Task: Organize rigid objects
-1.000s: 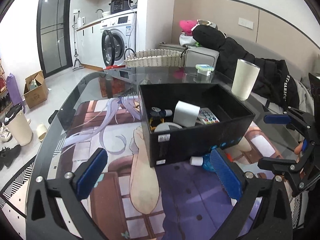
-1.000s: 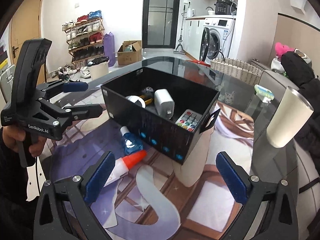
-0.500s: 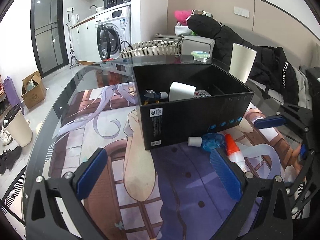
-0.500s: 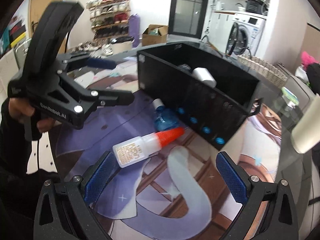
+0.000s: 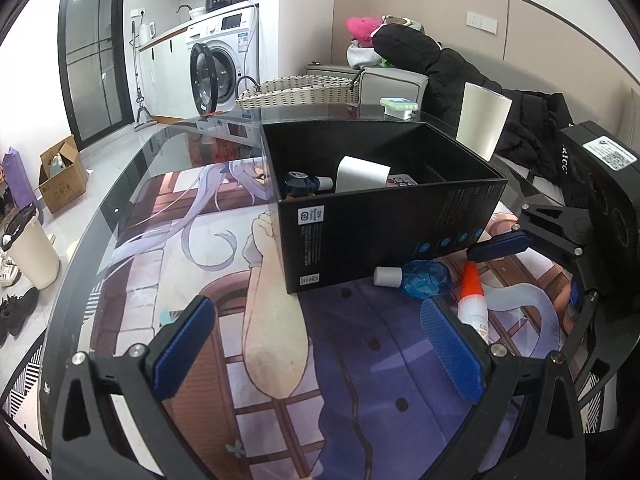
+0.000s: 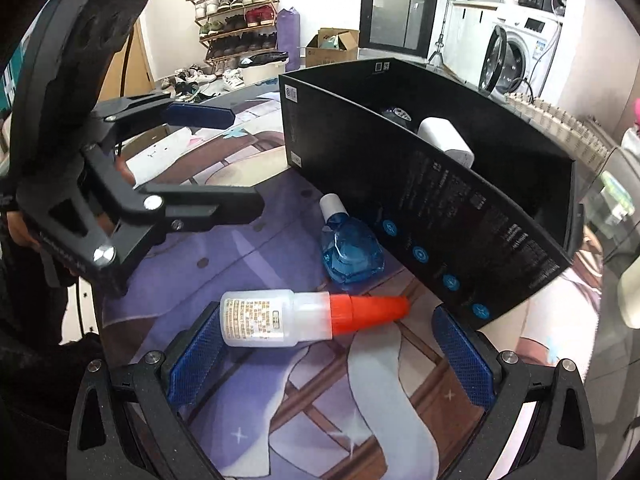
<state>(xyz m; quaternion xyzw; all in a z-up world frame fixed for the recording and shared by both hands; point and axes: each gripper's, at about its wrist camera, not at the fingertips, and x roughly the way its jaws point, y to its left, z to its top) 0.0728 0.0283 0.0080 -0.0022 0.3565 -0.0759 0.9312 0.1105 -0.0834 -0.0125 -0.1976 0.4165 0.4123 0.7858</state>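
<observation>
Glue bottle, white with an orange-red cap, lay on its side on the illustrated mat covering the glass counter, just in front of the long wall of the black box. The right tongs were spread wide and grasped nothing; their blue pads sat on either side of the bottle, the left pad just beside its base, though contact could not be told. A blue bottle with a white cap lay between the glue and the box, close against the wall. Inside the box a white charger and a dark round item showed above the rim; the left wrist view also caught the edge of a remote there. The left tongs were likewise released and empty, held over the mat near the box's corner, well apart from the bottles. A pale tumbler stood beyond the box.
</observation>
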